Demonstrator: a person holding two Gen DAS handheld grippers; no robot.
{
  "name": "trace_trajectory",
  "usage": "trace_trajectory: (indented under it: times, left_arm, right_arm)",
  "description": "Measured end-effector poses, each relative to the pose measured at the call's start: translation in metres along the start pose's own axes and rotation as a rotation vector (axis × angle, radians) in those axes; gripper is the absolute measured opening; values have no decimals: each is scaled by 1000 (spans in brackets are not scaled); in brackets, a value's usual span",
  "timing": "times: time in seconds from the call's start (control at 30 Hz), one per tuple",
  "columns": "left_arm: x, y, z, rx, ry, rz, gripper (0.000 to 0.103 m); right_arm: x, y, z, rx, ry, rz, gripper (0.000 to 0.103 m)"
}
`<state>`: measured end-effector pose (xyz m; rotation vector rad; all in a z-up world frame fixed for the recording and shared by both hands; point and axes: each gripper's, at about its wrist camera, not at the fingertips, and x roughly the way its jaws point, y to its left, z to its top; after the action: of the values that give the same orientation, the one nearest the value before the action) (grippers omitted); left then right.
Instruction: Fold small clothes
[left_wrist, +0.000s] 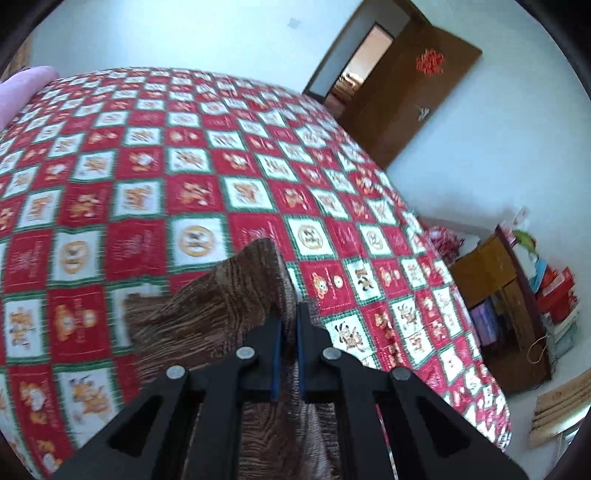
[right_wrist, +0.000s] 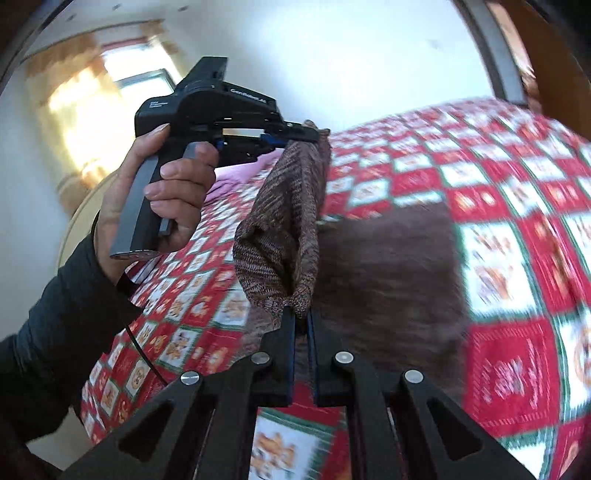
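A small brown knitted garment (right_wrist: 284, 229) hangs stretched between my two grippers above the red, white and green checked bedspread (right_wrist: 498, 266). My right gripper (right_wrist: 301, 315) is shut on its near edge. My left gripper (right_wrist: 310, 134), held in a hand, is shut on its far edge. In the left wrist view the left gripper (left_wrist: 290, 314) is shut on the same brown garment (left_wrist: 207, 306), which drapes down over the bedspread (left_wrist: 184, 166). The rest of the cloth (right_wrist: 391, 273) lies blurred on the bed.
A pink pillow (left_wrist: 22, 88) lies at the bed's far left. A brown door (left_wrist: 406, 96) stands open beyond the bed. A wooden cabinet (left_wrist: 495, 302) with books and boxes stands at the right. A bright window (right_wrist: 122, 88) is behind the left hand.
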<state>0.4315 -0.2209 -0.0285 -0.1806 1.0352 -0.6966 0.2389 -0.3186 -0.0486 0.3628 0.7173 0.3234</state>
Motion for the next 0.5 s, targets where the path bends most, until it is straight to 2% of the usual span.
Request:
trace_trajectory:
  times: [0.2, 0.3, 0.37, 0.43, 0.5]
  left_arm:
    - [74, -26, -11, 26, 96, 16, 6]
    - [101, -35, -23, 58, 121, 79, 8]
    - [107, -35, -29, 46, 141, 100, 9]
    - [97, -37, -36, 72, 124, 107, 11]
    - [73, -37, -45, 117, 74, 105, 26]
  right_arm:
    - [1, -58, -17, 156, 19, -42, 5]
    - [7, -83, -25, 232, 56, -60, 5]
    - [3, -99, -30, 304, 69, -71, 7]
    - [-11, -103, -31, 303, 44, -162, 9]
    - [-24, -98, -27, 262, -2, -197, 22]
